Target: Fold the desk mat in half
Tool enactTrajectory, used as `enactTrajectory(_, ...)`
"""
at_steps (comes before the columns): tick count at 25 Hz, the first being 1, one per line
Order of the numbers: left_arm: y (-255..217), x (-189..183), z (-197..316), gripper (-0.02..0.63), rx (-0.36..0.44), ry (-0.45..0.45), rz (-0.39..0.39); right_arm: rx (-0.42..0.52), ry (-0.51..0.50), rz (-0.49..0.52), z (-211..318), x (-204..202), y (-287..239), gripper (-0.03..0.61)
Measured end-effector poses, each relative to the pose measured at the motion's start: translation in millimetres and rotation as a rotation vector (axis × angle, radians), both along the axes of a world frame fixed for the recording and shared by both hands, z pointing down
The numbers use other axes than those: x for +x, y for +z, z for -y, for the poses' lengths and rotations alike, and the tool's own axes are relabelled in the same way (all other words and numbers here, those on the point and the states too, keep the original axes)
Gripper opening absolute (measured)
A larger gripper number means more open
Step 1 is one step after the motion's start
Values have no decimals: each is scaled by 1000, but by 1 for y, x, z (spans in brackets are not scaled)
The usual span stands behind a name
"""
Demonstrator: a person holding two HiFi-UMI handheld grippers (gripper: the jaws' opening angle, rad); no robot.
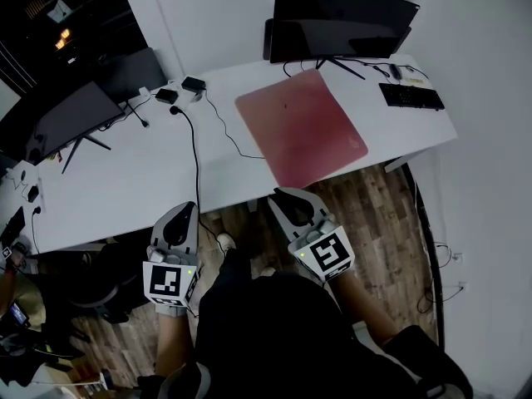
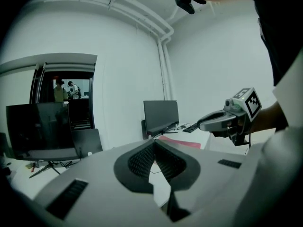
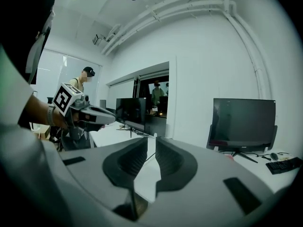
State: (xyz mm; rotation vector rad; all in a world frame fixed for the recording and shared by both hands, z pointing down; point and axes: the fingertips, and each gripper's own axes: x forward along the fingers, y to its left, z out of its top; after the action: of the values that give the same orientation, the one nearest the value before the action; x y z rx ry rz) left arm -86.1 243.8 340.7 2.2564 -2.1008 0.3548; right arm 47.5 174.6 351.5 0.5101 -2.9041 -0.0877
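Mat: red, flat and unfolded on the white surface; it lies at an angle, and its near edge reaches about to the surface's front edge.
Left gripper: held in front of the surface's near edge, over the wood floor, well apart from the mat.
Left fingers: closed together with the tips meeting — nothing between them.
Right gripper: its tips are just beside the mat's near edge in the head view; it grips nothing.
Right fingers: all but together — only a thin slit remains, with nothing in it.
Monitor: dark, standing behind the mat at the far edge of the surface.
Keyboard: black, to the right of the mat and apart from it.
Cable: black, running from the adapters across the surface to its front edge, left of the mat.
Second monitor: on the left part of the surface, well apart from the mat.
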Motion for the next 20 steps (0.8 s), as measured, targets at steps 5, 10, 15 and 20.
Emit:
enactTrajectory(5, 5, -28, 30, 8, 12, 29, -23, -5, 17, -21, 28, -28, 6, 41)
enactTrajectory(10, 12, -58, 63, 8, 14, 61, -48, -12, 41, -63, 58, -59, 14, 41)
enactTrajectory(15, 23, -81, 95, 8, -15, 119, -58, -27, 73, -96, 81, -89, 23, 43)
enactTrajectory(20, 38, -106, 119, 8, -28, 157, -118, -37, 112, -131, 99, -115, 32, 49)
